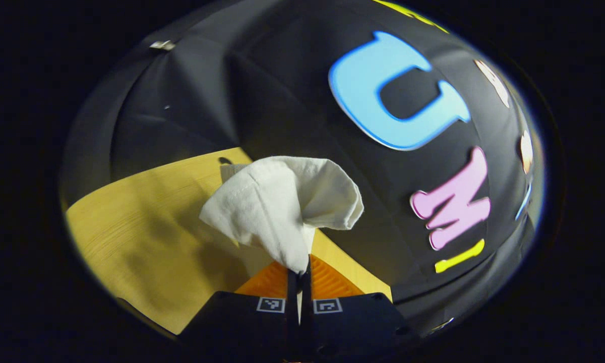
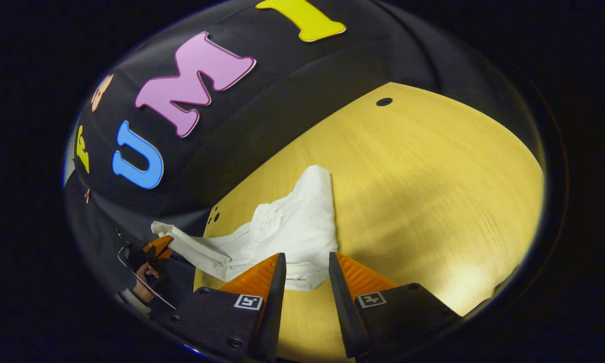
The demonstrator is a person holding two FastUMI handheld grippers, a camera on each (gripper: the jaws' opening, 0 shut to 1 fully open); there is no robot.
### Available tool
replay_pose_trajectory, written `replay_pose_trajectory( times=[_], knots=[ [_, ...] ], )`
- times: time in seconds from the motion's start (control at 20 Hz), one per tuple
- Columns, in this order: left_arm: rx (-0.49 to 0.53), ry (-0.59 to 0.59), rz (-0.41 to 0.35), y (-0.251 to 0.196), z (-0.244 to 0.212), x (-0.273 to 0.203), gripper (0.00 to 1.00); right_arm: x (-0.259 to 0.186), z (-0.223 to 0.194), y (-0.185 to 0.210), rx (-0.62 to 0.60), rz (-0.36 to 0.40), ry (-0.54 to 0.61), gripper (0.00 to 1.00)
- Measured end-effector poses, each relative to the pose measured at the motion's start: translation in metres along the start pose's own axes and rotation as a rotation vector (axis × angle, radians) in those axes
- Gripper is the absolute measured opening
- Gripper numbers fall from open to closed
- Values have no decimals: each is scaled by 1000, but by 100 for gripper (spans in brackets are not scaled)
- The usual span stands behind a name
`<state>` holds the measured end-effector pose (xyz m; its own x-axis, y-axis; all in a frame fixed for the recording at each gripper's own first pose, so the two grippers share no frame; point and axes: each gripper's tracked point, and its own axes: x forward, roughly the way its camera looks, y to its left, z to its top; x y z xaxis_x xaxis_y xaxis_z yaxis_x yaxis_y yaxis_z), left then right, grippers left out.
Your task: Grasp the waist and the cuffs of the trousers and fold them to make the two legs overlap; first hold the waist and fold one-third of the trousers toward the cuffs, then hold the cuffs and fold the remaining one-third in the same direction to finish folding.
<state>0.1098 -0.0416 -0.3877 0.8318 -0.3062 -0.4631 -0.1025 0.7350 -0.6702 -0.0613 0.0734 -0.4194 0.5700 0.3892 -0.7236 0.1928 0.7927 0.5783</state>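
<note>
Evidently mid first fold: left hand-held gripper (image 1: 298, 272) pinching trousers (image 1: 282, 206) aloft; right hand-held gripper (image 2: 306, 264) spread above bench (image 2: 433, 166); next, seize the other end.

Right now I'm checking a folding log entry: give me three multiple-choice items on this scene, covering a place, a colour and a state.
1. Where does most of the white cloth trousers lie?
A. on the yellow wooden table
B. on a chair
C. in a basket

2. What colour are the trousers?
A. blue
B. white
C. red

3. How are the left tongs?
A. wide open
B. shut on the cloth
C. holding a cup

Answers: 1 A, the cloth rests on the tabletop; 2 B, the fabric is plainly white; 3 B, both fingers pinch a bunch of fabric. The right tongs are open.
</note>
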Motion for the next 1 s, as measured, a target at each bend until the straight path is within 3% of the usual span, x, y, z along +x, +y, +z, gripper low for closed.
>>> replay_pose_trajectory(
  times=[0.35, 0.6, 1.0],
  knots=[
    [279, 93, -103, -92, -63, 19, 6, -41, 61, -76, 37, -91, -104, 53],
    [419, 192, -163, -134, -124, 31, 6, -60, 75, -115, 103, -132, -142, 53],
    [675, 390, -177, -141, -224, 55, 6, -75, 66, -143, 113, -176, -126, 53]
  ],
)
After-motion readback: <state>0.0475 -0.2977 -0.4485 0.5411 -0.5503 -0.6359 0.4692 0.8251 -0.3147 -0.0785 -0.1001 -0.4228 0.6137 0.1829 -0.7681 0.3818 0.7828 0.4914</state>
